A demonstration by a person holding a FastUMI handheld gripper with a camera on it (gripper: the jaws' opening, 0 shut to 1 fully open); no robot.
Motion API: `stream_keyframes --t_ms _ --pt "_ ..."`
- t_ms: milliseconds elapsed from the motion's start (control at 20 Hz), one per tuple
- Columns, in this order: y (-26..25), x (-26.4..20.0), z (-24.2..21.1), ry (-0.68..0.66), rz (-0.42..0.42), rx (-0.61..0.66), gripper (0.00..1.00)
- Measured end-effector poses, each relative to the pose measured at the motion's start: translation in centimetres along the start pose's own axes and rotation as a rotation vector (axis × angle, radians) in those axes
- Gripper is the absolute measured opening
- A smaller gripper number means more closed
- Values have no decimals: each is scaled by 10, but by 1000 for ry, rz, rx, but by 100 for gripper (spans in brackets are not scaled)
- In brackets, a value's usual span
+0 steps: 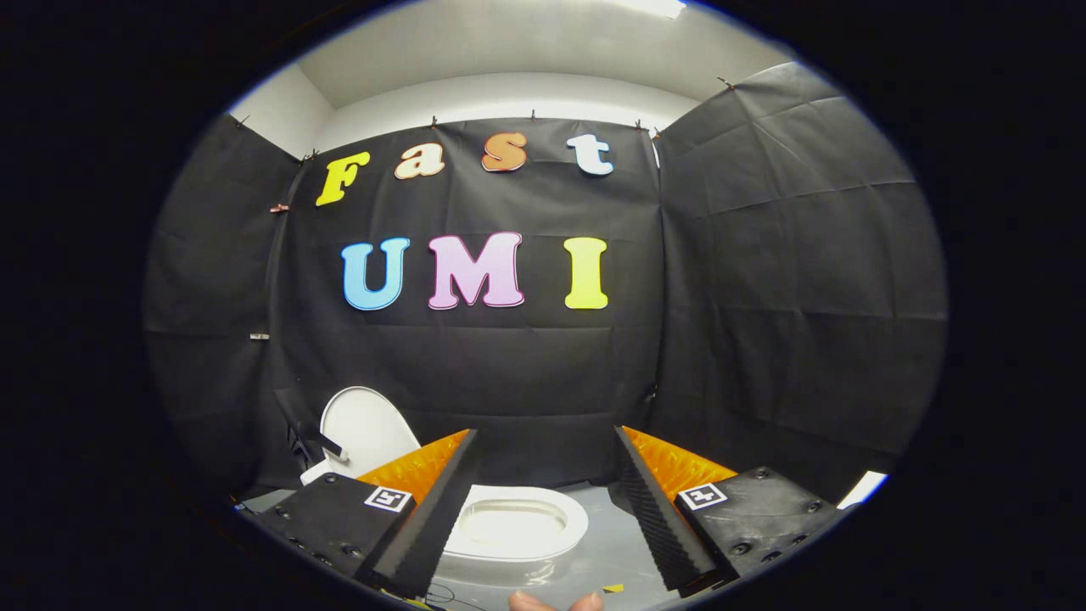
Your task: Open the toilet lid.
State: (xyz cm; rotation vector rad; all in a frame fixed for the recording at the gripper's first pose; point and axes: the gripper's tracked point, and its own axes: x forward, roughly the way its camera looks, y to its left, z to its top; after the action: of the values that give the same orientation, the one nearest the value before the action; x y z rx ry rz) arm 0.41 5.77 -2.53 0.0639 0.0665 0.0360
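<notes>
**Lid up, fingers clear above the bowl**

The fingers (543, 509) are spread wide and hold nothing. Between and below them lies the toilet bowl (513, 526) on the grey floor (615, 543). The toilet lid (366, 428) stands raised beyond the left finger, against the booth wall; the task looks finished.

Toilet bowl's (517, 526) near-left side behind the gripper's (545, 509) left finger; fingertips (556, 602) cut off below.

Only unreadable square markers (388, 498) stand on the gripper (543, 462); no text.
</notes>
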Motion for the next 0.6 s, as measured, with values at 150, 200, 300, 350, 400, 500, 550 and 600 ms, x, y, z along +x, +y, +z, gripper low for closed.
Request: stream_keyframes --t_ms 150,200,300,350,400,500,550,600 --pt "-2 -1 -7 -5 3 -9 98" --pt "-3 -1 -6 -13 1 -13 98" --pt "-6 -3 -5 -26 -5 -24 98" --pt "-4 -3 -5 -29 -1 -21 98" --pt "-2 -5 -4 -32 3 -13 98" --pt "-1 -9 -2 -40 11 3 98" --pt "0 -9 -2 -43 12 3 98" --pt "-1 -9 -2 -46 11 -3 98"
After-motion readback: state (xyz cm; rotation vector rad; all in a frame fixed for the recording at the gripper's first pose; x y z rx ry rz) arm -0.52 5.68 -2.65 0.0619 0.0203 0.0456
